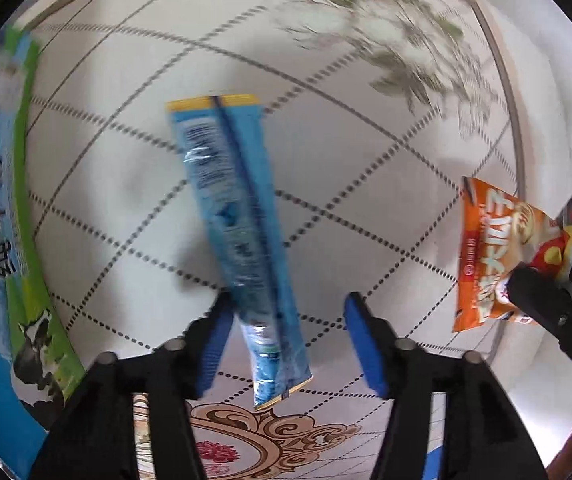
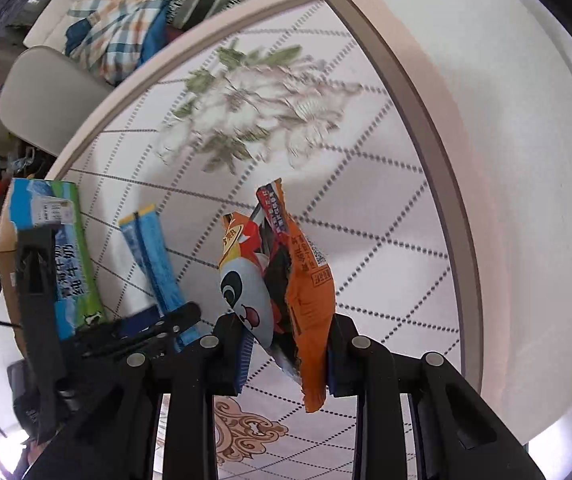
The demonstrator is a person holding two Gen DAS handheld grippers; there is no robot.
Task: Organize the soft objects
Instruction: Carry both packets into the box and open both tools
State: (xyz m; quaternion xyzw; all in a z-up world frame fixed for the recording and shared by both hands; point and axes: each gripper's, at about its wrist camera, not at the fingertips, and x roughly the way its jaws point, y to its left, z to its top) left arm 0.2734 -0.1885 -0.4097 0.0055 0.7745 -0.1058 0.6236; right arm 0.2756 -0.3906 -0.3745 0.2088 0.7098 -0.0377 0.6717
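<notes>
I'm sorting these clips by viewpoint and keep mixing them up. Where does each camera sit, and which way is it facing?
Left wrist: on the left gripper, facing steeply down at the patterned table; its two blue-padded fingers stand apart, the blue packet between them.
Right wrist: on the right gripper, also facing steeply down at the table; its fingers clamp the orange snack bag.
Shared: both see the blue packet, the orange snack bag, the blue-green carton and each other's gripper.
</notes>
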